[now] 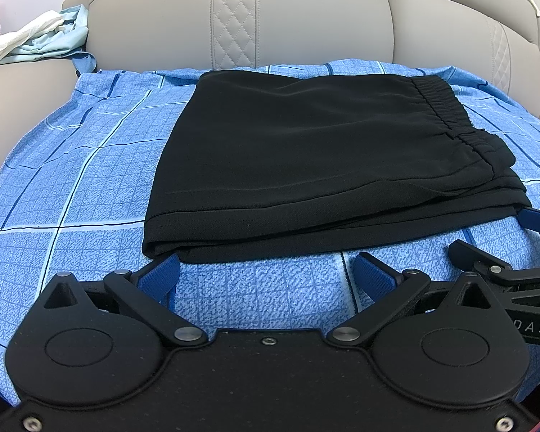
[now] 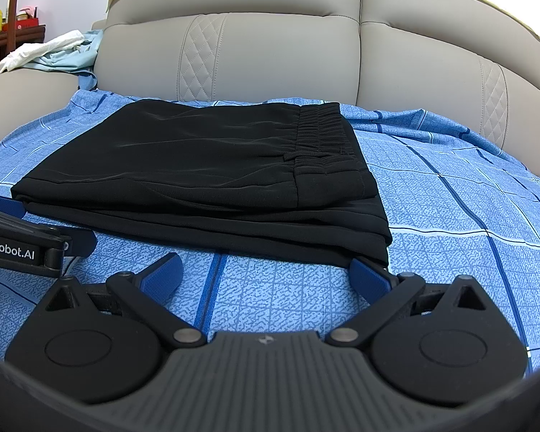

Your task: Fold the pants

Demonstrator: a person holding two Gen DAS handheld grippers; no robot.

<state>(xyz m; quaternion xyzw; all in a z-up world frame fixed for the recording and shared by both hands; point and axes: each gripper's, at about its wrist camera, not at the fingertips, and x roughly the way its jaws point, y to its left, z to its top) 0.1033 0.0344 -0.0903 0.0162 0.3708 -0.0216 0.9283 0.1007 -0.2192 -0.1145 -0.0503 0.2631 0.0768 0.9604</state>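
The black pants [image 1: 306,151] lie folded into a flat, layered rectangle across the middle of both frames, elastic waistband [image 2: 320,126] gathered on top toward the right, stacked folded edges facing the lower frame.

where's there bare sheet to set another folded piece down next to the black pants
Bare blue sheet lies right of the pants, up to the sofa back; another patch lies on their left. The near edge is crowded by both open grippers.
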